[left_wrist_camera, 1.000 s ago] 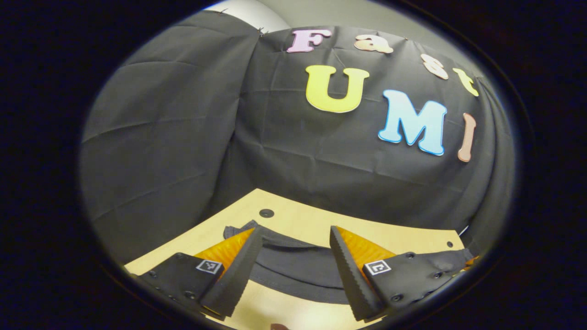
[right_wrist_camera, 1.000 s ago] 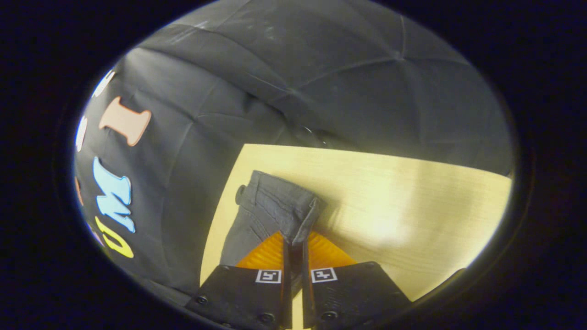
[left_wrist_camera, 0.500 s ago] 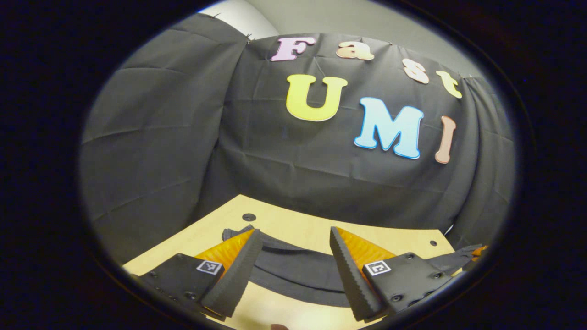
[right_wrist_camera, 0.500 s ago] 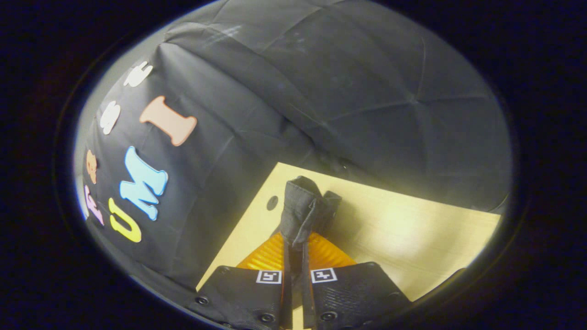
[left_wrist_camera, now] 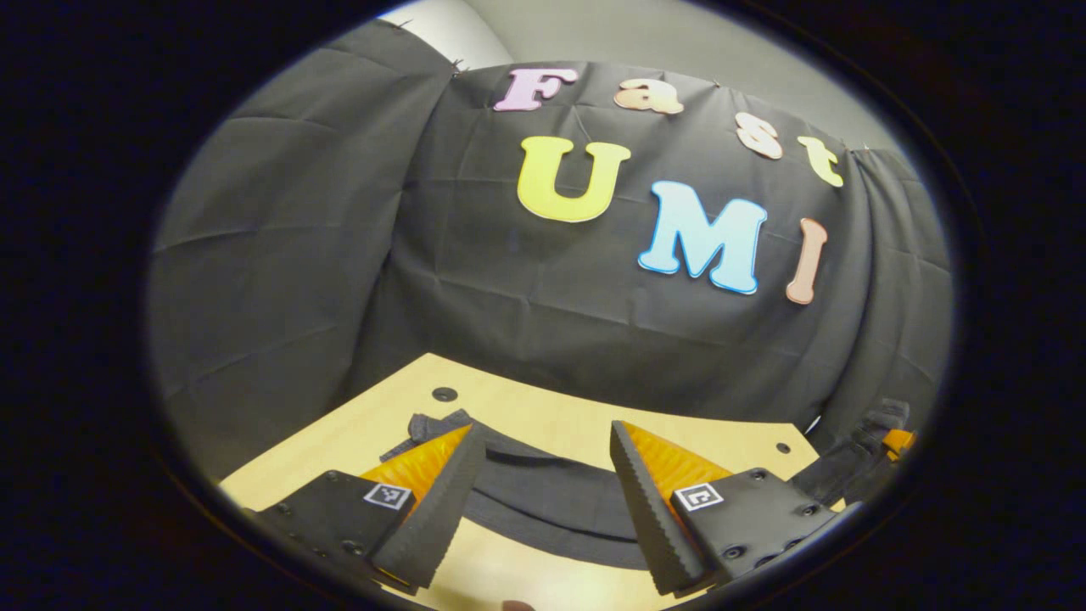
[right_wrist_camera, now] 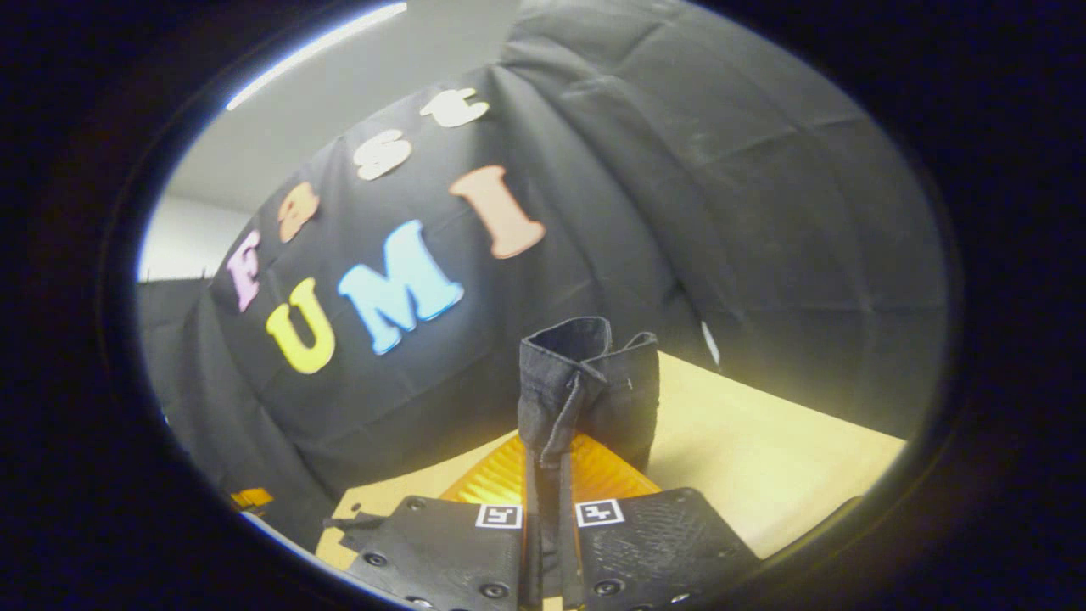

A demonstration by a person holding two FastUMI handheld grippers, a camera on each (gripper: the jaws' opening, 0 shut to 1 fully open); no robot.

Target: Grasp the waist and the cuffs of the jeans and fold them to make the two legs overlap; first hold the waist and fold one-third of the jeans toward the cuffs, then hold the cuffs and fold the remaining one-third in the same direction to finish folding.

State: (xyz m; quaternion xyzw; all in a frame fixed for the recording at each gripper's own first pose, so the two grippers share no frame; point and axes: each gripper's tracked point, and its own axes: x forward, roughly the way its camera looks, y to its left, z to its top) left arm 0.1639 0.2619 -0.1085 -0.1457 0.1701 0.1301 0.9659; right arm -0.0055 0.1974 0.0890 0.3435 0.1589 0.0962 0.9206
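1. In the right gripper view, the jeans [right_wrist_camera: 585, 382] are being held higher than a second ago: the pinched end, which was then lying low over the table [right_wrist_camera: 764, 441], is now being carried upright against the booth wall [right_wrist_camera: 764, 212].
2. The right gripper [right_wrist_camera: 550, 475] is being kept with its jaws closed tight on that bunched end of the jeans, the fabric being squeezed between both fingers and standing up above them.
3. The right gripper view is being turned more toward the back wall than before, and less of the table is being seen.
4. In the left gripper view, little is being changed since a second ago: the left gripper [left_wrist_camera: 543, 475] is still being held with its jaws wide apart and with nothing between them.
5. The dark band of the jeans [left_wrist_camera: 551, 501] is being seen lying flat on the table [left_wrist_camera: 526, 416] just beyond and between the open fingers; whether the fingers are touching it cannot be told.
6. At the right edge of the left gripper view, the lifted end of the jeans [left_wrist_camera: 848, 462] is being raised farther off the table than before, with the right gripper [left_wrist_camera: 895, 441] partly seen beside it.
7. A small dark hole [left_wrist_camera: 444, 394] is being shown in the table near its far left corner, and another [left_wrist_camera: 781, 447] near the far right.
8. The way ahead of the left gripper is being blocked by nothing but the jeans themselves.
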